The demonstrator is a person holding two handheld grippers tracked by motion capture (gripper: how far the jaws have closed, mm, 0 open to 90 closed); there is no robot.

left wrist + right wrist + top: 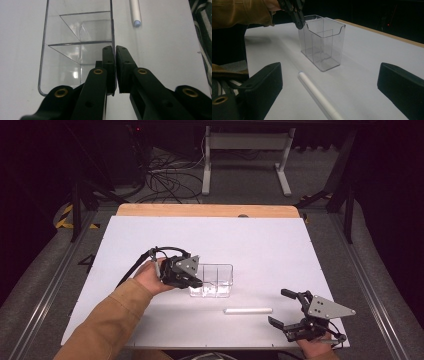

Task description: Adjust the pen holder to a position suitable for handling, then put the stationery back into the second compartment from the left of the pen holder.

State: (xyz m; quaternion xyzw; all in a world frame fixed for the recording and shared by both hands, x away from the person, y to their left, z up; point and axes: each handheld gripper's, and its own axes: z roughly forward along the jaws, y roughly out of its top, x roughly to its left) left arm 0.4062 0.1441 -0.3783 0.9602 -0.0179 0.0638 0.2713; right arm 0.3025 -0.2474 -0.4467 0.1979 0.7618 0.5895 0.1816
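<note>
Nearest the person, the right gripper (291,314) rests on the white table (260,245) with jaws spread wide and empty — the white rod (248,310) lies just beside it. Farther in, the left gripper (115,53) is pinched tight on one wall of the clear divided container (212,281). That thin, slick wall could slip free — or a sideways pull could tip the light container over.
</note>
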